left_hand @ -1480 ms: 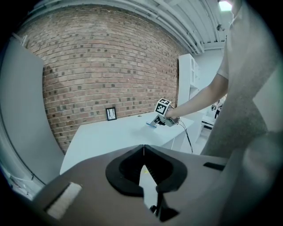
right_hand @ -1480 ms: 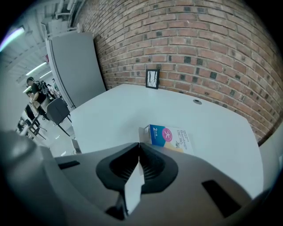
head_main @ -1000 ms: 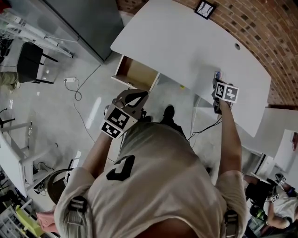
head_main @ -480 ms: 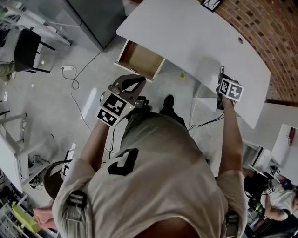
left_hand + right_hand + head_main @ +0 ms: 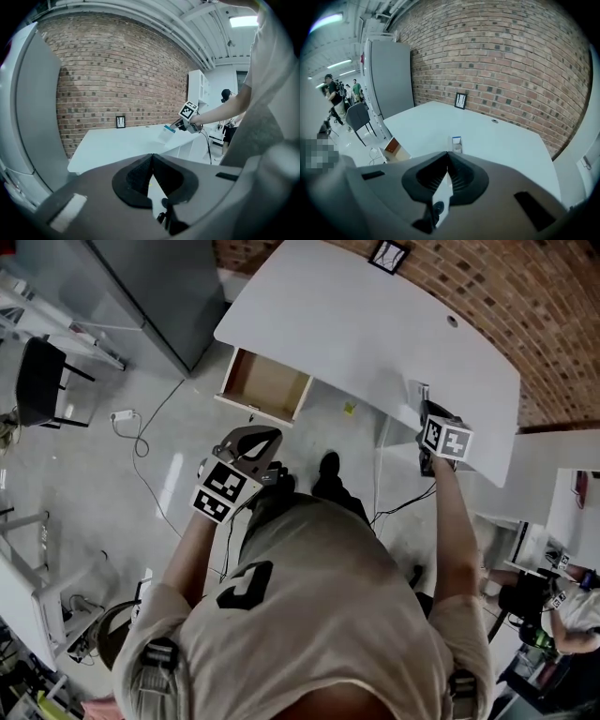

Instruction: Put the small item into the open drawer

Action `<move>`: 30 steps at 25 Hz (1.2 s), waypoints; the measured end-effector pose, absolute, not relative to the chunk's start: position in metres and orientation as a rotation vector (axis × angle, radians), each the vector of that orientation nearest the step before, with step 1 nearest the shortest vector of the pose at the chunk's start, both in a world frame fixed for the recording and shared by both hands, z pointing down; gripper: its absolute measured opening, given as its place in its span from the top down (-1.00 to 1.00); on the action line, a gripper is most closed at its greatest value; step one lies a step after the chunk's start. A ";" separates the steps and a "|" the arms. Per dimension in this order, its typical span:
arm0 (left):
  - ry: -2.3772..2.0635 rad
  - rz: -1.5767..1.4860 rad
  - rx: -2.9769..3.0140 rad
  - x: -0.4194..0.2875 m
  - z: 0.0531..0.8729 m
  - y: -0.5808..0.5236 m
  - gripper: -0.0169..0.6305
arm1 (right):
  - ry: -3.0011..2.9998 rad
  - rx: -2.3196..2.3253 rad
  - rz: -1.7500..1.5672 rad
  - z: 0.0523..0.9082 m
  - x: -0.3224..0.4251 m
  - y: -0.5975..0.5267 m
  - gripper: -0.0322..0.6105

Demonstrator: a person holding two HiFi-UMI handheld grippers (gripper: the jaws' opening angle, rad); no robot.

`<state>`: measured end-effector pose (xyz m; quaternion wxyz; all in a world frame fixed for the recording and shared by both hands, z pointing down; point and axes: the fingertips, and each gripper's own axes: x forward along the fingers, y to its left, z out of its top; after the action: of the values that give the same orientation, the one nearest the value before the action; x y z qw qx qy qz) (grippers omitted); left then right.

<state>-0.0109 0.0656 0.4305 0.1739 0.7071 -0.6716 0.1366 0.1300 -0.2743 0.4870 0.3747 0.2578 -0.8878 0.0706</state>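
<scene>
Right claw (image 5: pixel 449 154) clamps small item (image 5: pixel 457 143) over table (image 5: pixel 356 324) edge; left claw (image 5: pixel 152 157) closed, empty, near drawer (image 5: pixel 265 385).

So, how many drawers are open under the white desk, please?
1: the open drawer juts from the near left edge of the desk in the head view; closed ones may be hidden beneath the top.

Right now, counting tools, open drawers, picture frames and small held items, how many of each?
tools: 2 (left tool, right tool)
drawer: 1
frame: 1
item: 1
total: 5
</scene>
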 end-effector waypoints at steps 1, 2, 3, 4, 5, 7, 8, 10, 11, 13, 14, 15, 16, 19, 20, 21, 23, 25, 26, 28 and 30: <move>-1.900 0.391 2.010 -0.009 0.430 0.065 0.93 | -2.279 0.657 0.183 0.486 0.132 -0.271 0.88; -1.897 0.393 2.014 -0.007 0.429 0.063 0.93 | -2.287 0.656 0.192 0.484 0.134 -0.269 0.88; -1.894 0.394 2.018 -0.004 0.428 0.061 0.93 | -2.298 0.654 0.206 0.483 0.136 -0.267 0.88; -1.891 0.397 2.023 -0.002 0.427 0.059 0.93 | -2.311 0.650 0.224 0.481 0.137 -0.266 0.88; -1.887 0.403 2.028 0.001 0.425 0.057 0.93 | -2.325 0.646 0.242 0.479 0.138 -0.264 0.88; -1.880 0.418 2.034 0.008 0.423 0.052 0.93 | -2.348 0.635 0.275 0.477 0.141 -0.263 0.88; -1.877 0.428 2.035 0.011 0.422 0.049 0.93 | -2.357 0.628 0.292 0.477 0.143 -0.262 0.88; -1.872 0.448 2.032 0.018 0.421 0.041 0.93 | -2.377 0.609 0.329 0.477 0.146 -0.262 0.88; -1.870 0.460 2.028 0.022 0.420 0.037 0.93 | -2.391 0.596 0.346 0.478 0.147 -0.262 0.88; -1.864 0.486 2.025 0.029 0.419 0.027 0.93 | -2.421 0.566 0.376 0.476 0.149 -0.261 0.88; -1.859 0.499 2.027 0.035 0.418 0.021 0.93 | -2.435 0.548 0.390 0.475 0.150 -0.260 0.88; -1.851 0.512 2.034 0.043 0.416 0.015 0.93 | -2.446 0.530 0.403 0.475 0.152 -0.260 0.88; -1.844 0.526 2.041 0.050 0.415 0.010 0.93 | -2.454 0.513 0.415 0.475 0.155 -0.260 0.88; -1.837 0.573 2.055 0.073 0.412 -0.006 0.93 | -2.469 0.475 0.448 0.477 0.166 -0.264 0.88; -1.838 0.586 2.056 0.079 0.411 -0.011 0.93 | -2.474 0.466 0.464 0.478 0.169 -0.266 0.88; -1.839 0.596 2.056 0.085 0.410 -0.015 0.93 | -2.479 0.460 0.480 0.479 0.173 -0.269 0.88; -1.839 0.613 2.052 0.095 0.409 -0.020 0.93 | -2.490 0.453 0.510 0.478 0.178 -0.274 0.88; -1.842 0.630 2.042 0.102 0.408 -0.022 0.93 | -2.502 0.442 0.527 0.476 0.181 -0.277 0.88; -1.846 0.637 2.036 0.105 0.407 -0.023 0.93 | -2.509 0.433 0.534 0.475 0.181 -0.278 0.88; -1.861 0.648 2.020 0.108 0.405 -0.024 0.93 | -2.525 0.410 0.547 0.472 0.180 -0.279 0.88; -1.877 0.657 1.998 0.111 0.404 -0.025 0.93 | -2.537 0.384 0.570 0.470 0.178 -0.279 0.88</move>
<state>0.1110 -0.0250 0.4038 0.1606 0.6996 -0.6572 0.2300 0.1778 -0.2790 0.4702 0.2538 0.1414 -0.9336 0.2098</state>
